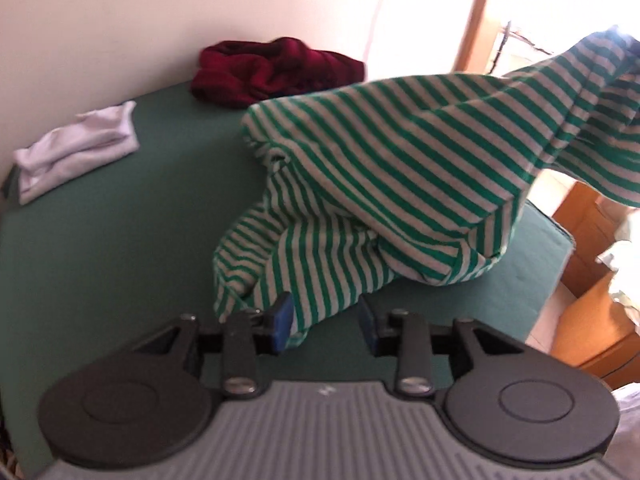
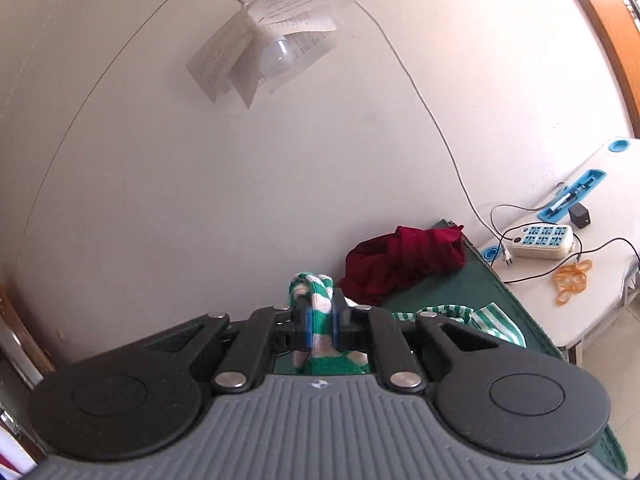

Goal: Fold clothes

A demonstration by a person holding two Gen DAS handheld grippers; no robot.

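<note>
Your right gripper (image 2: 320,326) has its fingers (image 2: 308,330) pinched nearly together on a bunched fold of the green-and-white striped garment (image 1: 384,168), which pokes up beyond the pads and hangs down behind them. In the left wrist view that same garment is lifted toward the upper right, stretched up off the green-covered bench (image 1: 120,240), while its lower part still slumps in folds on the cover.

Your left gripper (image 1: 326,322) stands partly open at the near hem of the striped garment. One blue pad (image 1: 282,320) touches the edge of the hanging cloth; the other pad stands clear of it with green cover showing between, so the fingers are not clamped on the cloth.

Taking the striped garment as your landmark: a crumpled dark red garment (image 1: 276,70) lies behind it, against the wall at the far edge of the bench. A folded pale lilac cloth (image 1: 76,146) lies well to its left, near the wall. In the right wrist view, a white desk (image 2: 600,280) stands to the right of the garment, beyond the bench's edge, carrying a white power strip (image 2: 544,240), some orange rubber bands (image 2: 574,276) and a blue pen tray (image 2: 572,196). On the wall above hangs a bulb wrapped in printed paper sheets (image 2: 276,36).
</note>
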